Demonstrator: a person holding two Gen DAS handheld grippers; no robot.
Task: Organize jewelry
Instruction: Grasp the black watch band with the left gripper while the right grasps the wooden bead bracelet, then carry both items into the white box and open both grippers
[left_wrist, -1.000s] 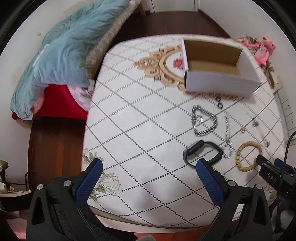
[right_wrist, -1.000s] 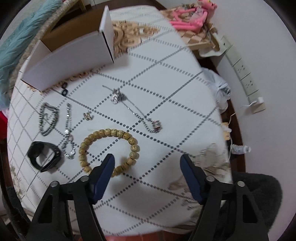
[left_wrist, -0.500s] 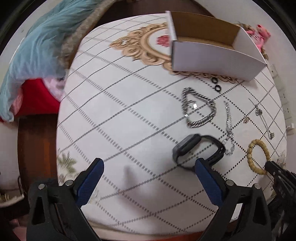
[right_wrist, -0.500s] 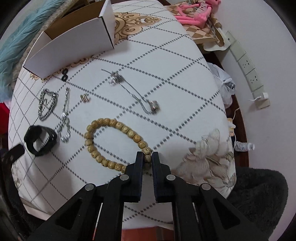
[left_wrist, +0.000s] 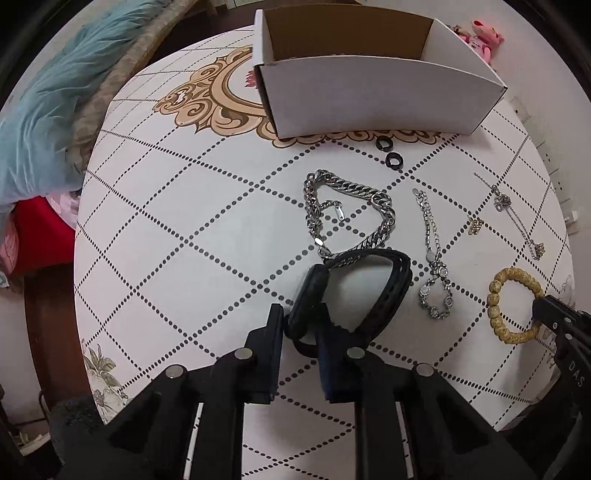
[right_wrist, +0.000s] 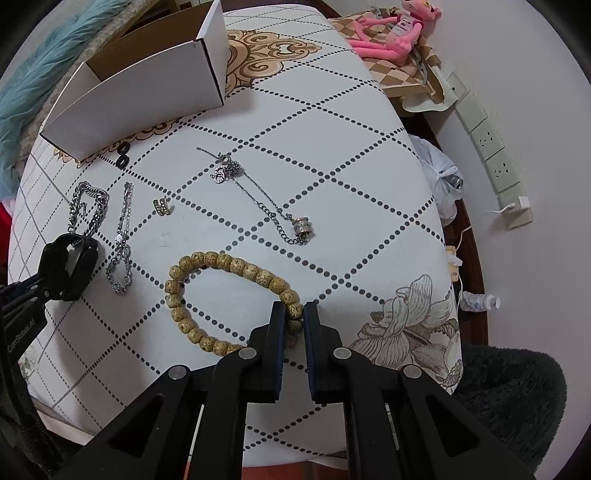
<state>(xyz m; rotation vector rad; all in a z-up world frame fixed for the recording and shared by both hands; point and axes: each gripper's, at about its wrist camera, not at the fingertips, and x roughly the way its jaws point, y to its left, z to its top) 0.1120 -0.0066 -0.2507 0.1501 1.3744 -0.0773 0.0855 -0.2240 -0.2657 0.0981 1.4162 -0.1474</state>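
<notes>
My left gripper (left_wrist: 300, 320) is shut on the black wristband watch (left_wrist: 391, 291), which rests on the table. My right gripper (right_wrist: 294, 313) is shut on the tan wooden bead bracelet (right_wrist: 218, 260), also lying on the table. The bracelet also shows in the left wrist view (left_wrist: 496, 295), and the watch in the right wrist view (right_wrist: 79, 266). An open white cardboard box (left_wrist: 369, 88) stands at the far side. A heavy silver chain (left_wrist: 347, 188), a thin silver bracelet (left_wrist: 432, 236), a small gold ring (left_wrist: 475, 225), a pendant necklace (right_wrist: 258, 195) and two black rings (left_wrist: 386, 151) lie between.
The round table (left_wrist: 184, 221) has a white dotted-diamond cloth. A teal blanket (left_wrist: 48, 110) lies off its left edge. A pink plush toy (right_wrist: 388, 33) and wall sockets (right_wrist: 487, 140) are at the right. A dark fuzzy seat (right_wrist: 517, 406) is near the right front.
My left gripper moved forward and closed on the black watch. My right gripper, open a second ago, closed on the bead bracelet and stays shut on it.
</notes>
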